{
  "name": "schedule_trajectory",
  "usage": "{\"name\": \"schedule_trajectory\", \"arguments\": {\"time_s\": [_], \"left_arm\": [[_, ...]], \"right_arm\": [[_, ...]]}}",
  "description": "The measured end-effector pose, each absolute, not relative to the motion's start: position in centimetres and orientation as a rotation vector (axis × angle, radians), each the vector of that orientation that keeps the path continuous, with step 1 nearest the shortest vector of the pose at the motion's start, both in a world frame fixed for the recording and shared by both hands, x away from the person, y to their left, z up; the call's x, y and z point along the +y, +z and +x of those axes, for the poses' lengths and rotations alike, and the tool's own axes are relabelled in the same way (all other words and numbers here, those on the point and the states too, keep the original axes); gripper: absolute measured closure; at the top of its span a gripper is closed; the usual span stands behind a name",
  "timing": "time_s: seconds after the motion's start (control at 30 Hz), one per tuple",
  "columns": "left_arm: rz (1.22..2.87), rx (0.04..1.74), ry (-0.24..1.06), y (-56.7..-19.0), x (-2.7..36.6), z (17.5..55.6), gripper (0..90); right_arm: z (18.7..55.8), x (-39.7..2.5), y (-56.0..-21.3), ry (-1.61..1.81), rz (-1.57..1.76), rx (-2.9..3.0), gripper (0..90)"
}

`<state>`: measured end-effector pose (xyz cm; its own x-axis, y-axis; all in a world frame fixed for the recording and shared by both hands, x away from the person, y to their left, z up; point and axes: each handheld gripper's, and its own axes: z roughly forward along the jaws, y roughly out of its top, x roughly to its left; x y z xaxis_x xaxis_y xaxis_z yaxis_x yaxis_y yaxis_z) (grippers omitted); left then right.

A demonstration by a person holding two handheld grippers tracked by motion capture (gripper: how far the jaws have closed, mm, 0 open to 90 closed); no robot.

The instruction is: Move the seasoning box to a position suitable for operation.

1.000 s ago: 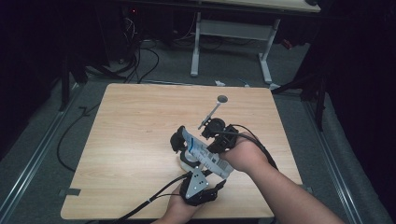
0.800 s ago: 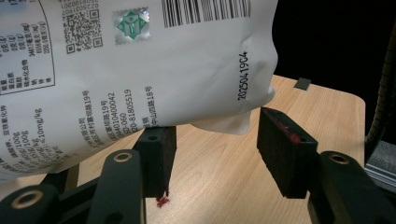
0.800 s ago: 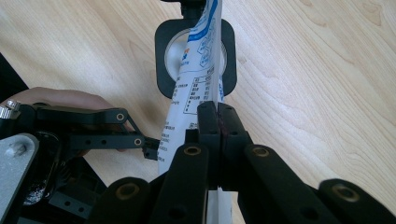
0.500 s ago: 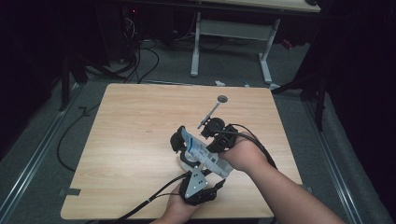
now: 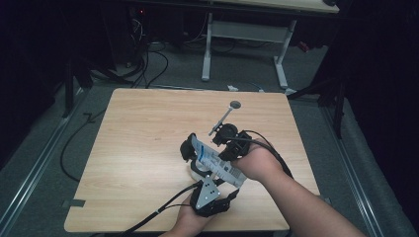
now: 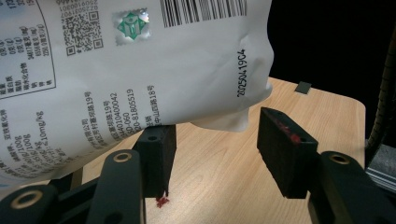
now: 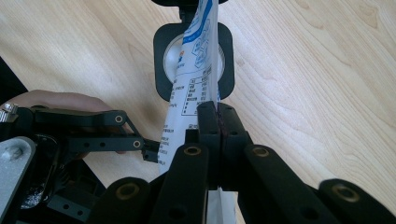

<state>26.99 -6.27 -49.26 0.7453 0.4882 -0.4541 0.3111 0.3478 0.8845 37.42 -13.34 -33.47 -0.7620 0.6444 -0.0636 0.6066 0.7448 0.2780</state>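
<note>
Just left of the white pouch [image 5: 217, 160], the left gripper [image 6: 212, 154] sat as it had a second earlier, its jaws apart with the pouch's lower edge hanging over them. To the right, the right gripper [image 7: 218, 122] stayed clamped on the pouch, above the round black scale [image 7: 161, 60]. With nothing shifted, the pouch probably still awaited a second grip.

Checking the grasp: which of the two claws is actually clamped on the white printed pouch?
The right claw: its jaws pinch the white printed pouch. The left claw stands open beneath it.
</note>
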Motion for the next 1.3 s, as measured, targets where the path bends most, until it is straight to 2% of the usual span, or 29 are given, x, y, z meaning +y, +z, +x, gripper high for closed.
{"name": "schedule_trajectory", "arguments": {"time_s": [1.3], "left_arm": [[1.227,0.767,0.123,-48.81,-6.67,27.21,47.7]], "right_arm": [[37.49,-12.91,-32.93,0.321,0.99,2.776,90.0]]}}
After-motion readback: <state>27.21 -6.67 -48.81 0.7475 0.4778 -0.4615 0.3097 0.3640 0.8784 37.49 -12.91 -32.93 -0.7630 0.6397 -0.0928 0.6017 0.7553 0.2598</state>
